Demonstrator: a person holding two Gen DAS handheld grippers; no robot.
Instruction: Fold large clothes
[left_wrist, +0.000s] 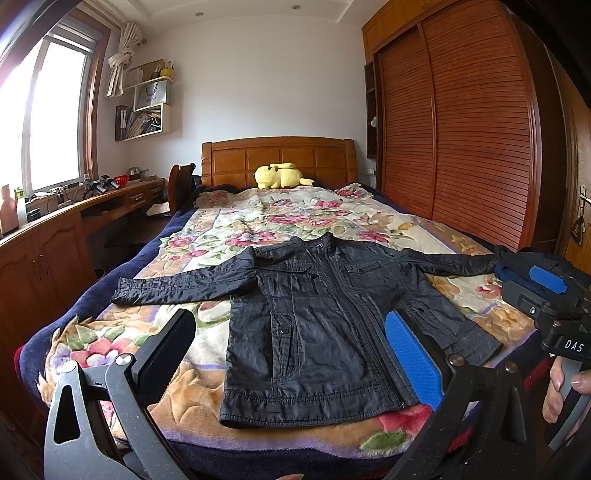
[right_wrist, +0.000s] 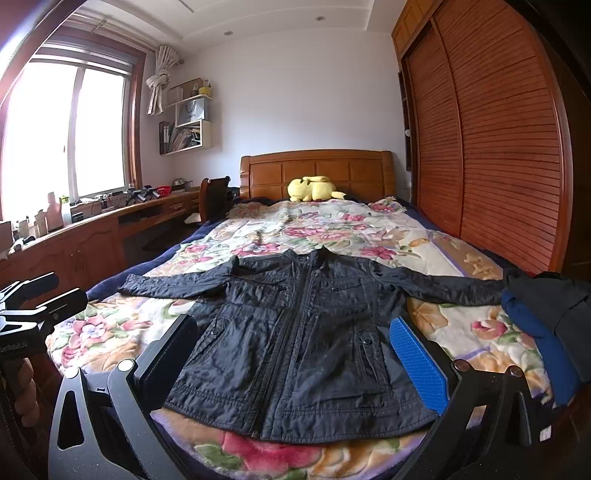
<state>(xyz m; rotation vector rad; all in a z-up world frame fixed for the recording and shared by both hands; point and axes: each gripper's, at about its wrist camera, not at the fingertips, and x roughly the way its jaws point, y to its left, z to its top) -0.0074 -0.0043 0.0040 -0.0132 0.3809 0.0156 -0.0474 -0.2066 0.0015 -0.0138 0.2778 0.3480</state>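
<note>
A dark navy jacket lies flat and front up on the floral blanket, zipped, with both sleeves spread out sideways; it also shows in the right wrist view. My left gripper is open and empty, held above the jacket's hem at the foot of the bed. My right gripper is open and empty too, above the hem. In the left wrist view the right gripper shows at the right edge. In the right wrist view the left gripper shows at the left edge.
A pile of folded dark and blue clothes sits on the bed's right edge by the sleeve end. A yellow plush toy lies at the wooden headboard. A slatted wardrobe stands right, a desk left.
</note>
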